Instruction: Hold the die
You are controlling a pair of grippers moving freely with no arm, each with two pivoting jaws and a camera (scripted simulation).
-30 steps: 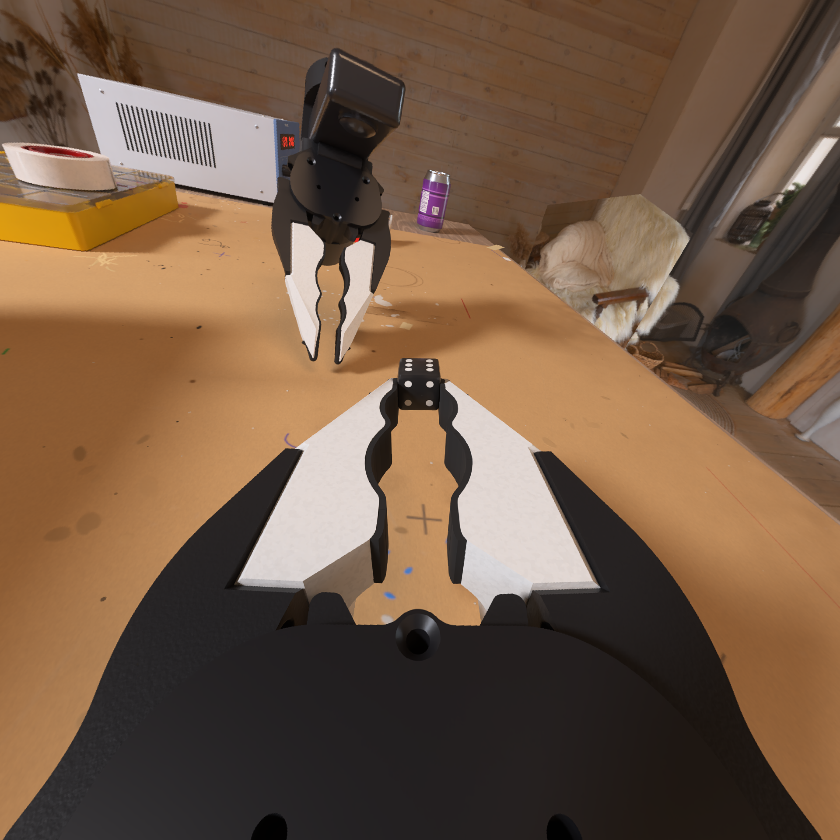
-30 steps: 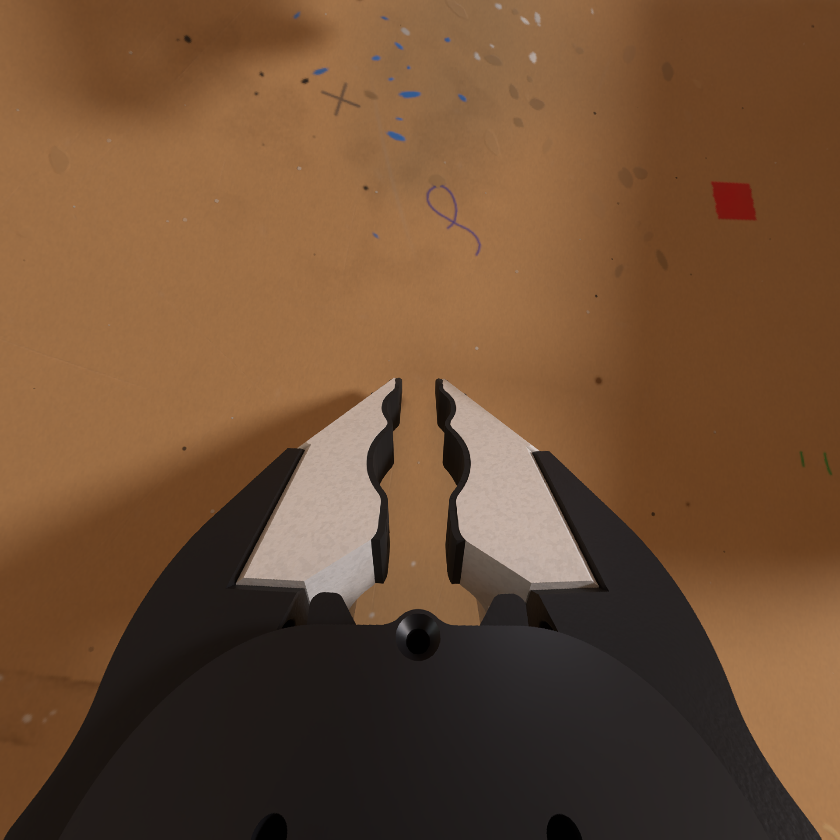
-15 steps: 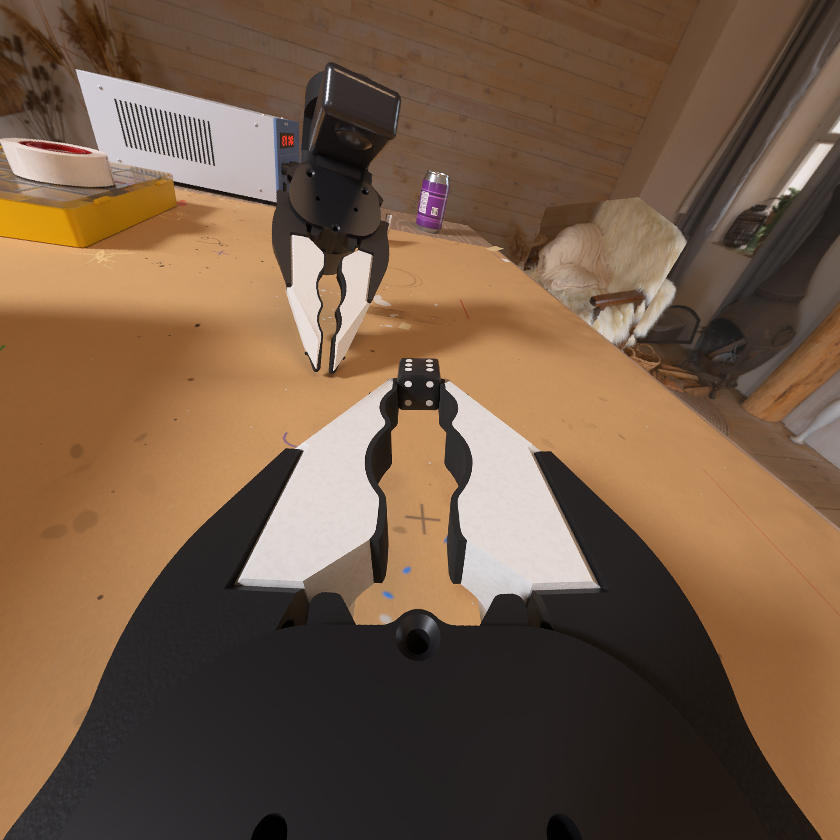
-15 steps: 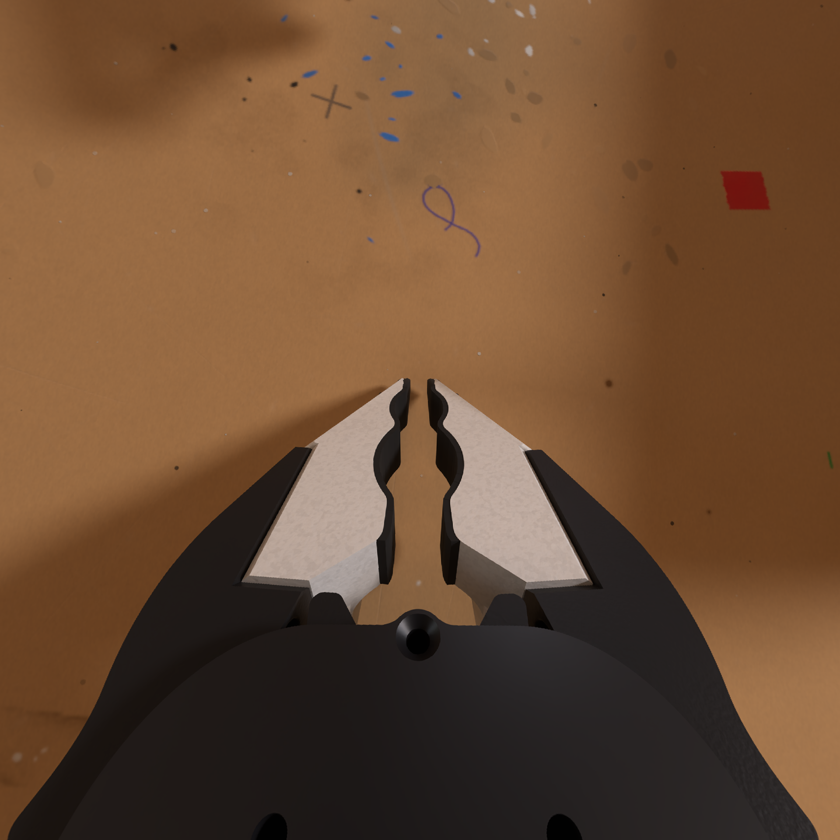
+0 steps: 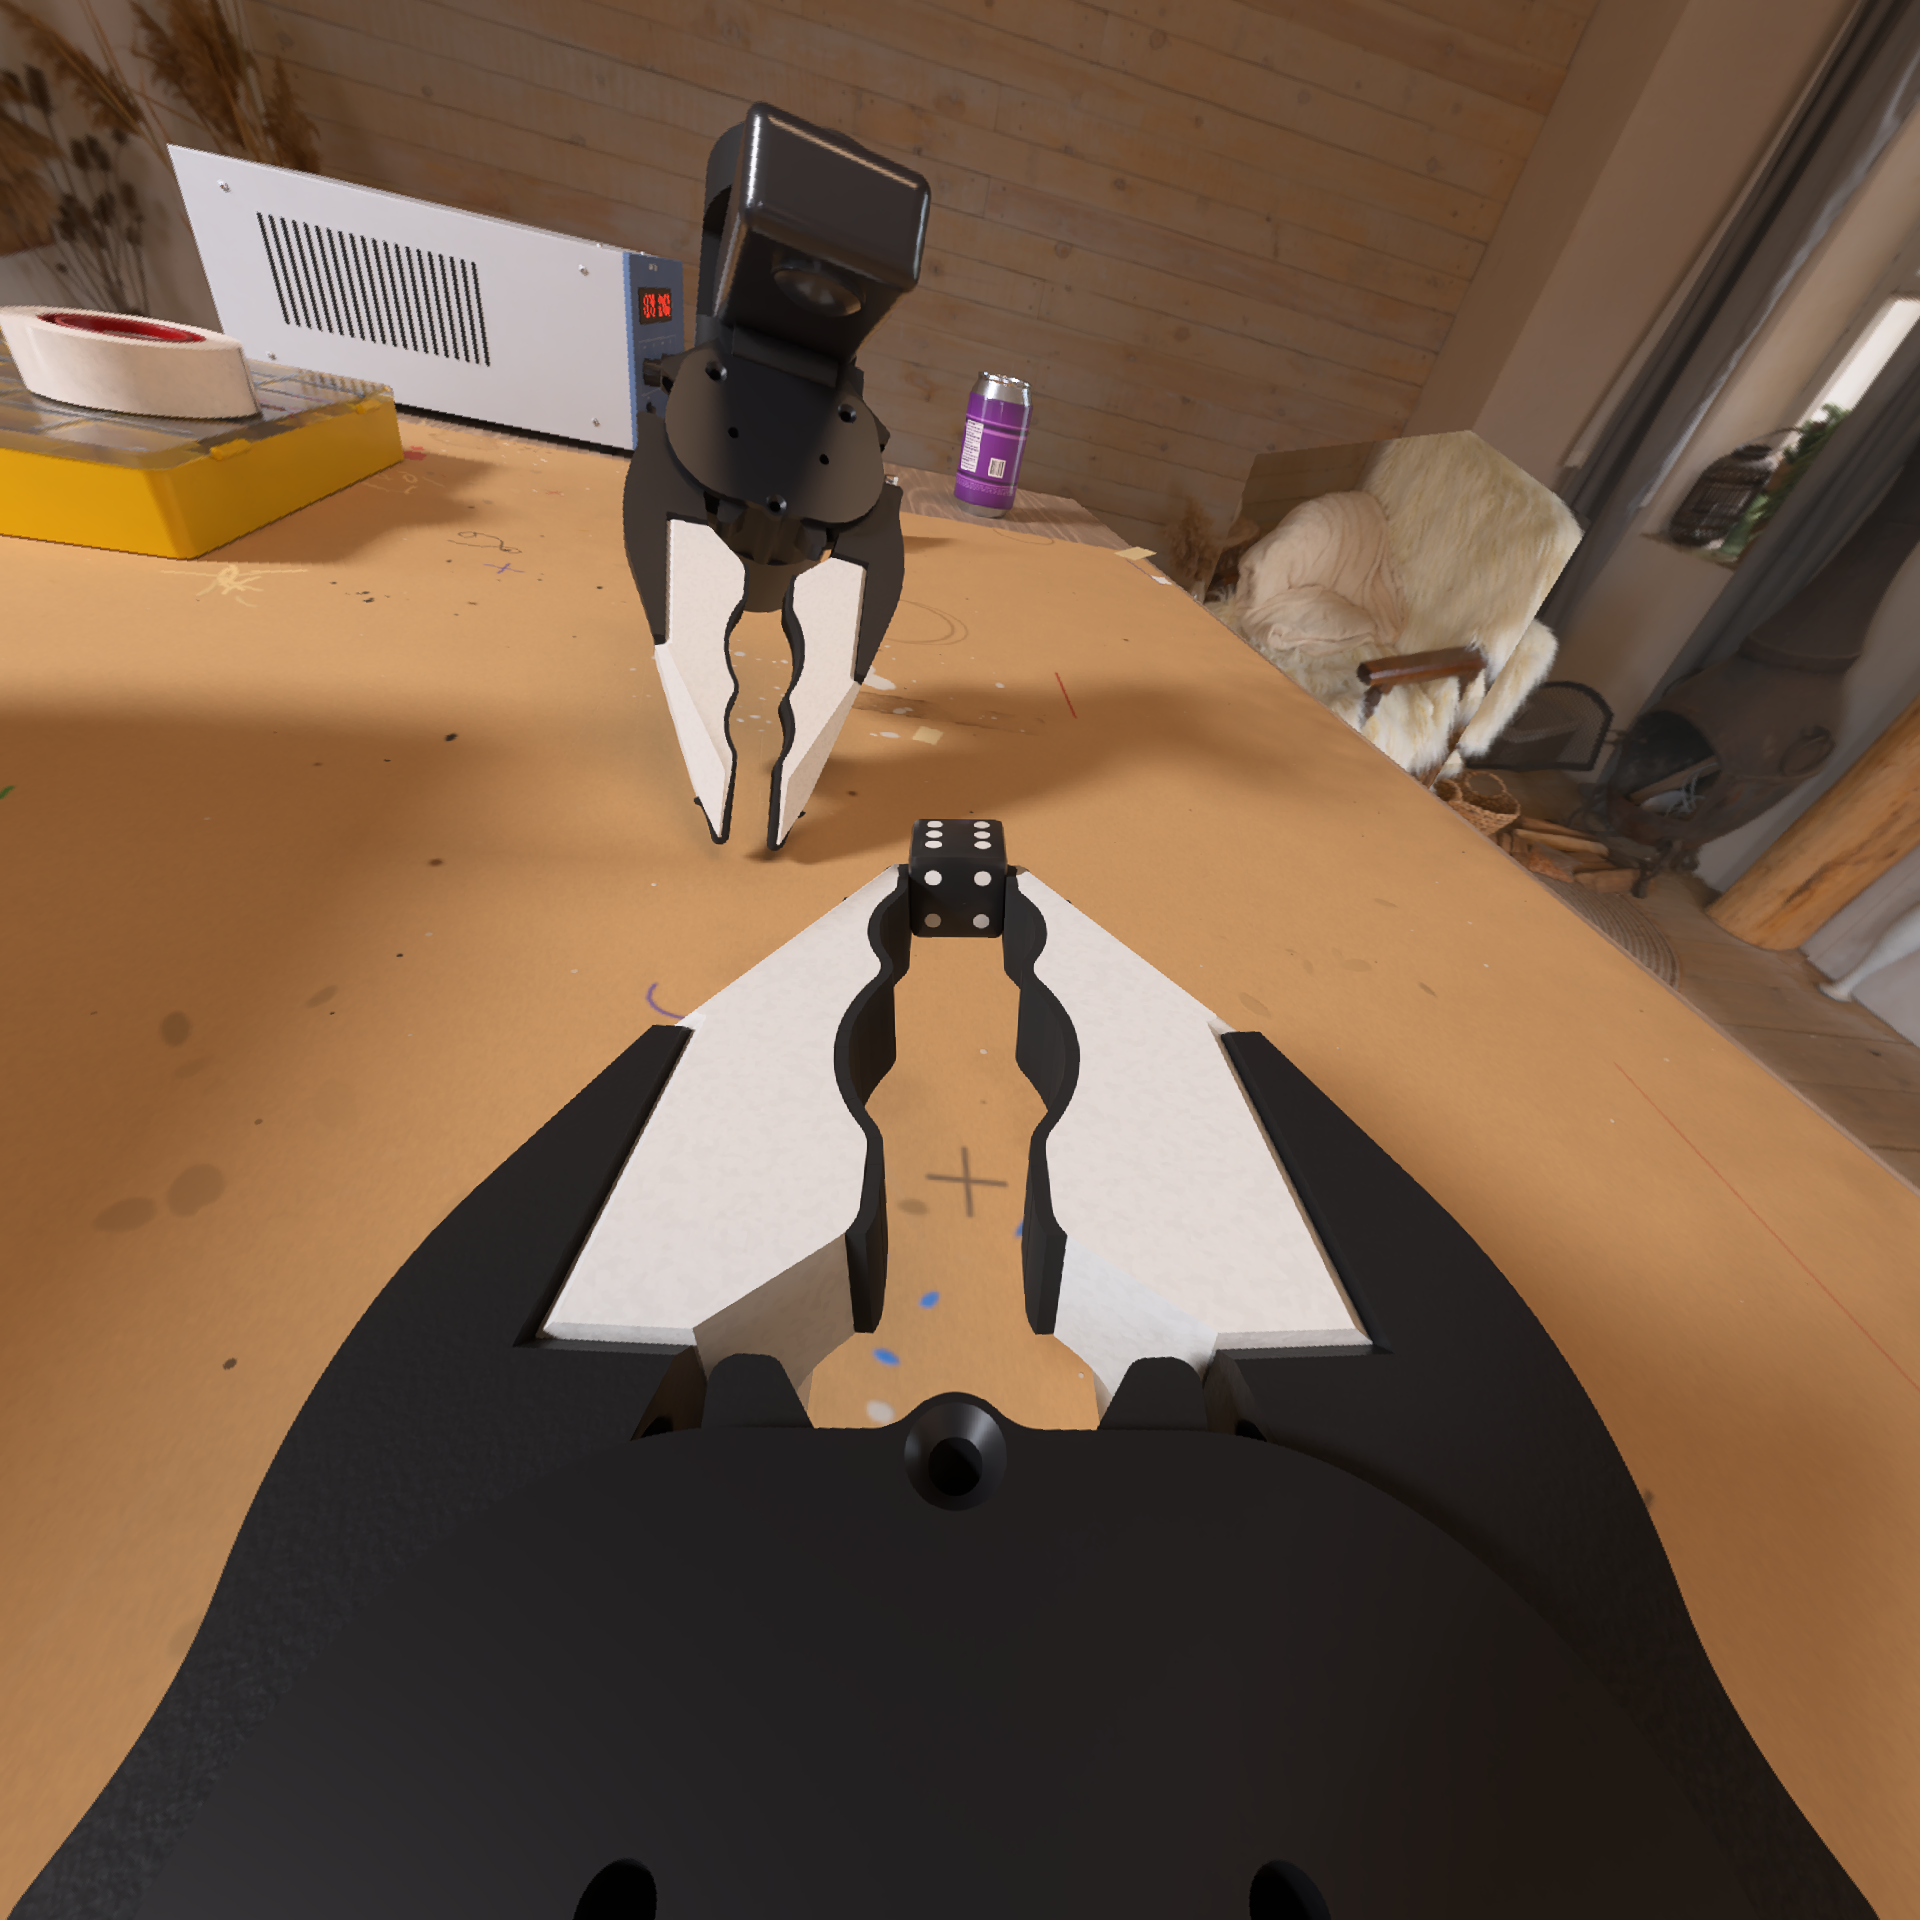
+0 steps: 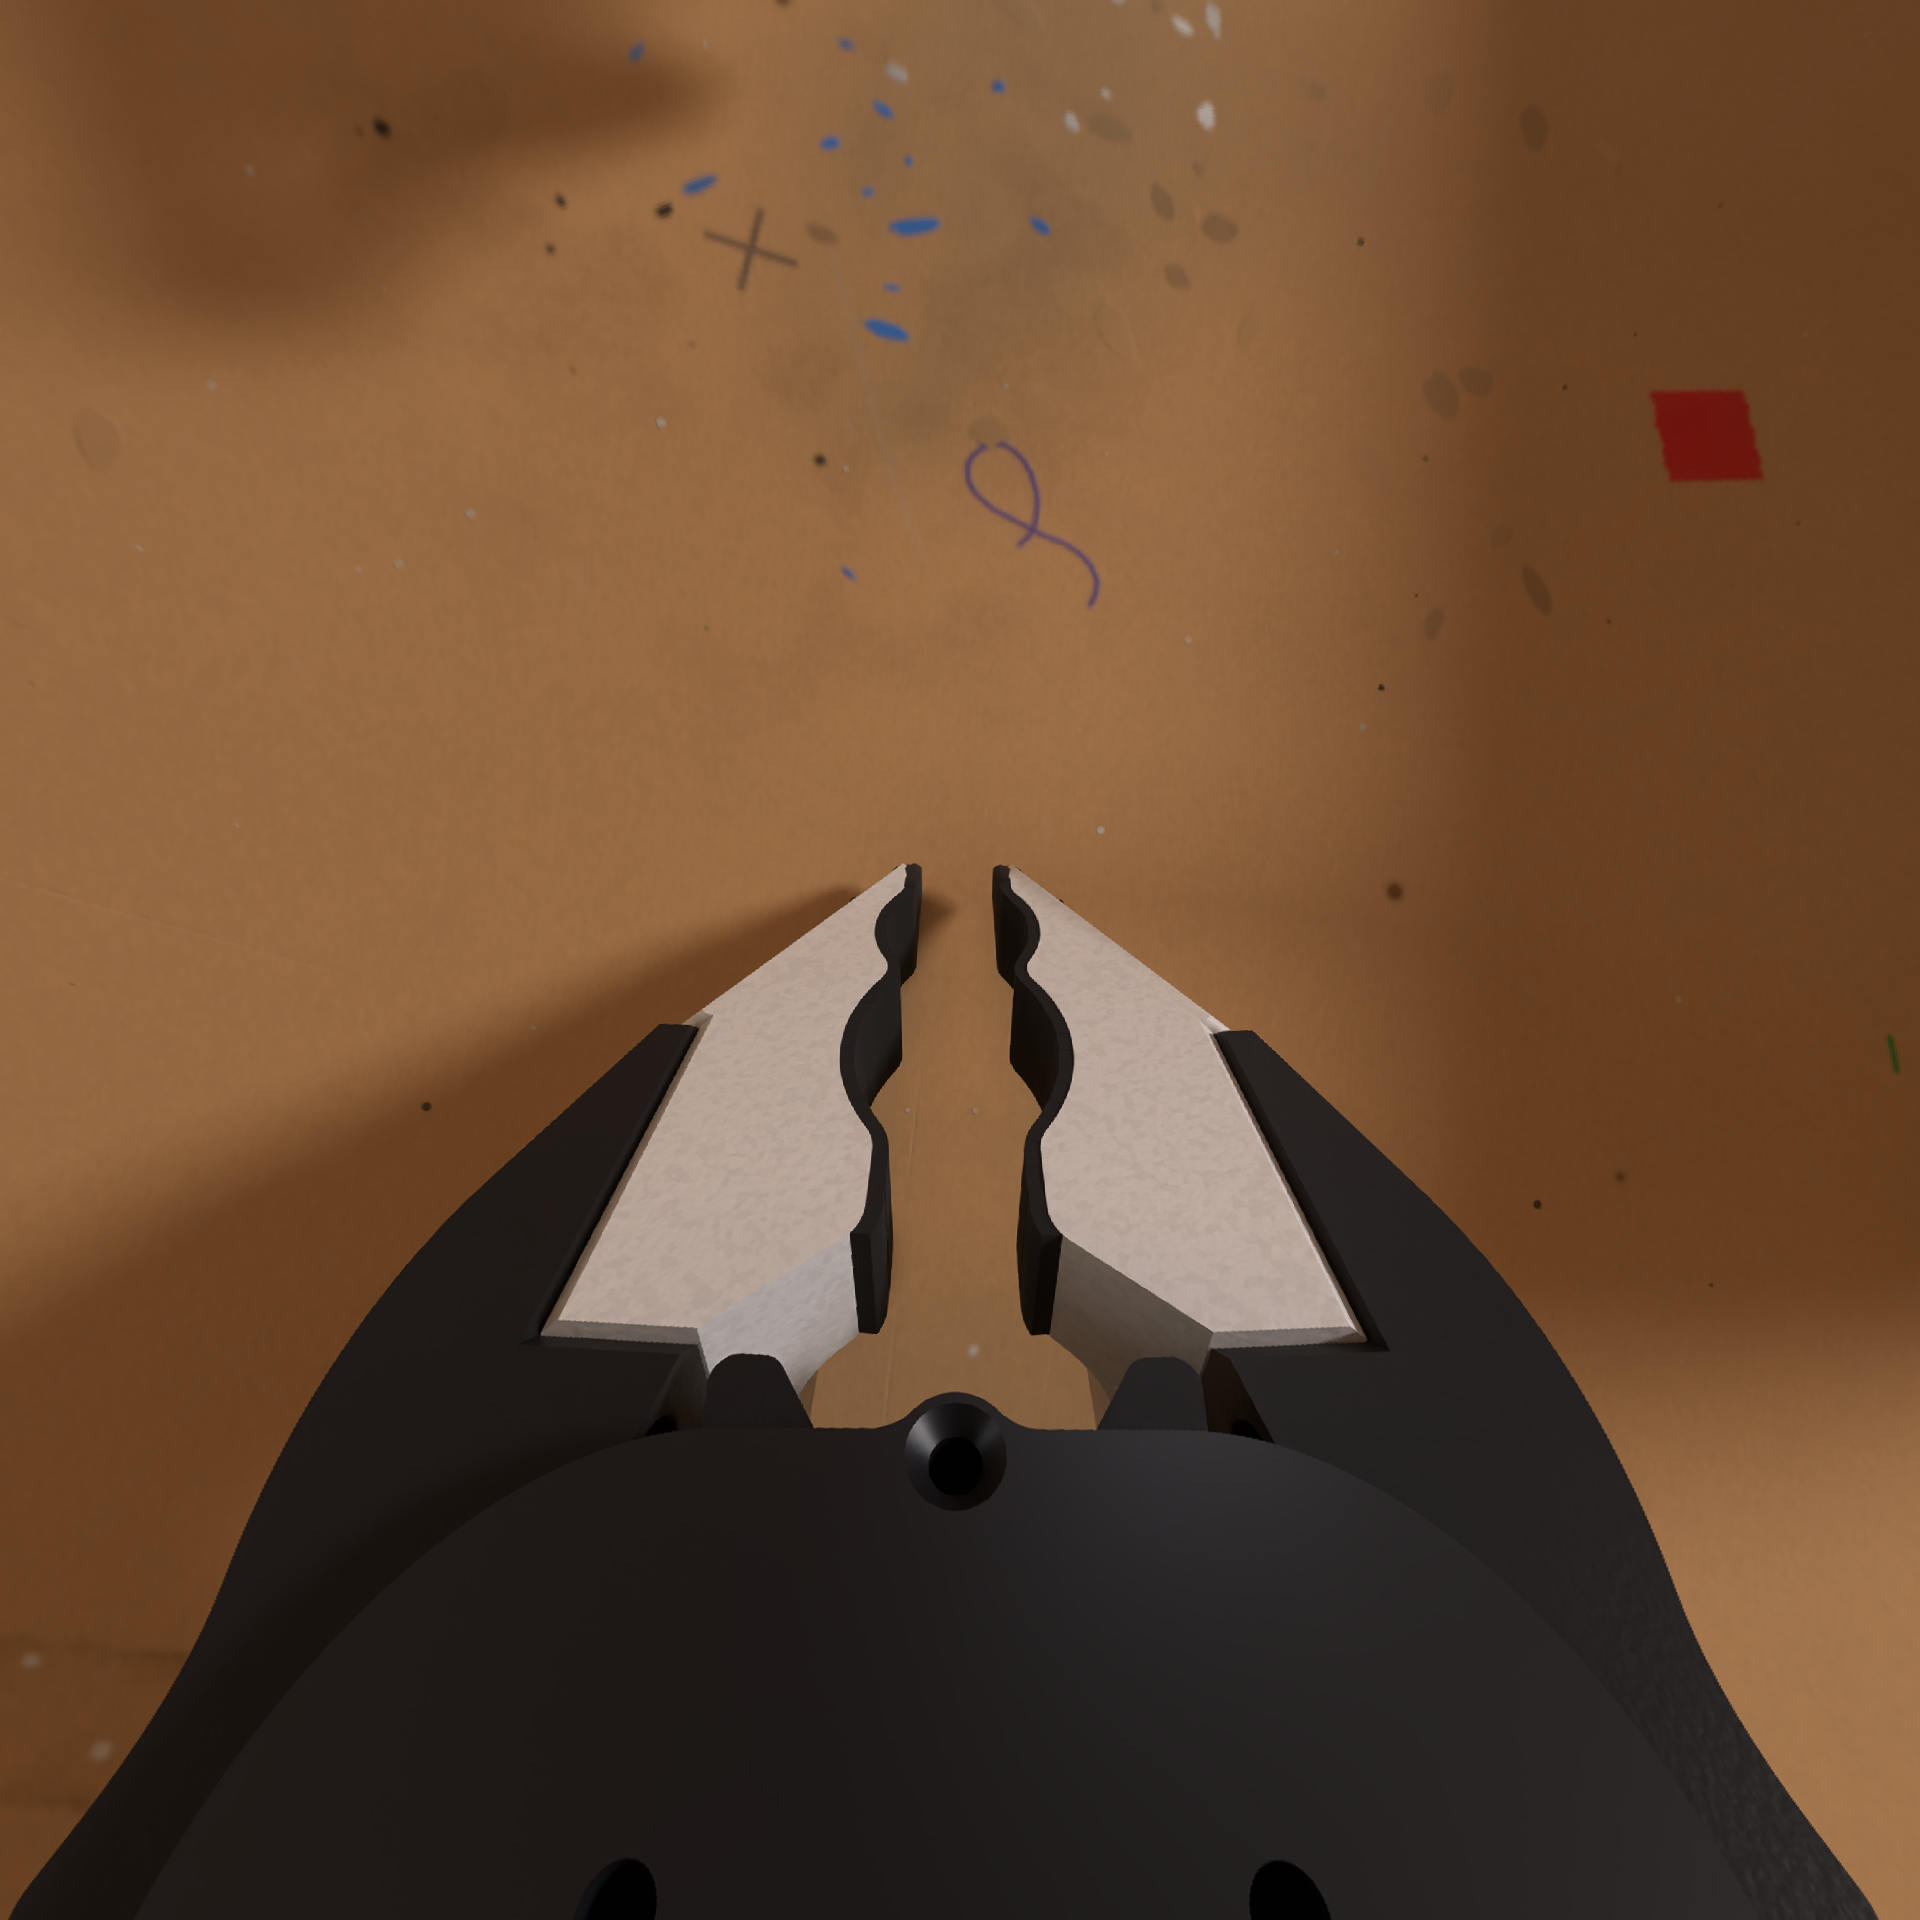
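A black die with white pips (image 5: 956,878) sits clamped between the tips of my left gripper (image 5: 956,896), which is shut on it low over the brown table (image 5: 312,935). My right gripper (image 5: 748,831) points down at the table just left of and beyond the die, apart from it. In the right wrist view the right gripper (image 6: 956,883) is empty, its jaws a narrow gap apart, with only the tabletop below it. The die does not show in that view.
A yellow case (image 5: 187,488) with a tape roll (image 5: 125,358) stands at the far left. A white vented box (image 5: 416,301) and a purple can (image 5: 995,445) stand at the back. The table's edge runs along the right, with an armchair (image 5: 1403,582) beyond. A red square (image 6: 1704,434) marks the table.
The right gripper has come lower and nearer to the die. Its jaws narrowed, then widened a little again. The left gripper has kept the die in its tips.
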